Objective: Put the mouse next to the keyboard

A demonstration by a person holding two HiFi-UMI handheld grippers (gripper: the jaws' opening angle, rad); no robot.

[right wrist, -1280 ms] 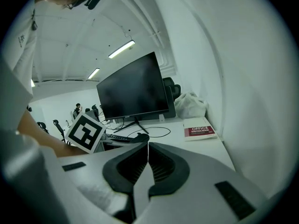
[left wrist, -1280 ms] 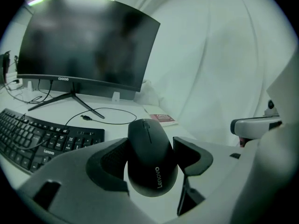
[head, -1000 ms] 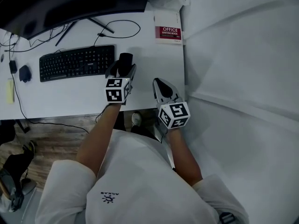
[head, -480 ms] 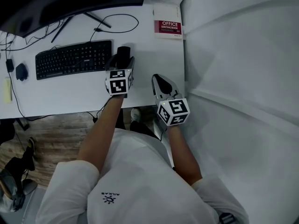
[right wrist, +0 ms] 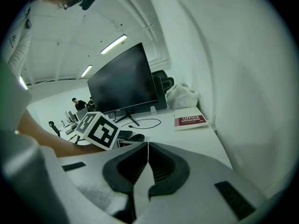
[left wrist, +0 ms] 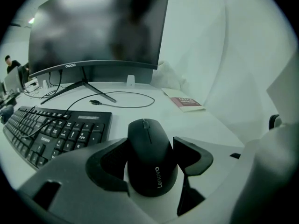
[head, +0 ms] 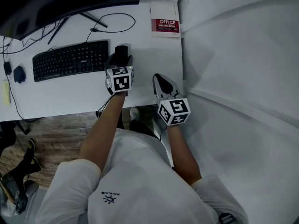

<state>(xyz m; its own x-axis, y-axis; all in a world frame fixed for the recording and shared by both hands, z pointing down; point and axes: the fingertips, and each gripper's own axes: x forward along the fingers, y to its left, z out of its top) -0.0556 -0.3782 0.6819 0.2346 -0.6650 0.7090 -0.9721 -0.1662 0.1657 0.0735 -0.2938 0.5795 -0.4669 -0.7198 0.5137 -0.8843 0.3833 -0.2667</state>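
A black Lenovo mouse (head: 122,52) (left wrist: 152,155) sits between the jaws of my left gripper (head: 121,59) (left wrist: 150,161), whose pads press on both of its sides, so that gripper is shut on it. The mouse is just right of the black keyboard (head: 70,60) (left wrist: 51,129), close to its right end, low over the white desk (head: 70,94). My right gripper (head: 159,81) (right wrist: 147,146) hovers at the desk's front right corner, its jaws shut together with nothing between them.
A dark curved monitor (head: 70,1) stands behind the keyboard, and a loose black cable (head: 117,18) loops beside its stand. A red and white writing book (head: 164,24) lies at the back right. The desk's right edge (head: 182,59) meets a white wall. A small black object (head: 18,73) lies at the far left.
My left gripper has pushed forward across the desk with the mouse between its jaws, nearer the keyboard's right end. The right gripper has stayed about where it was.
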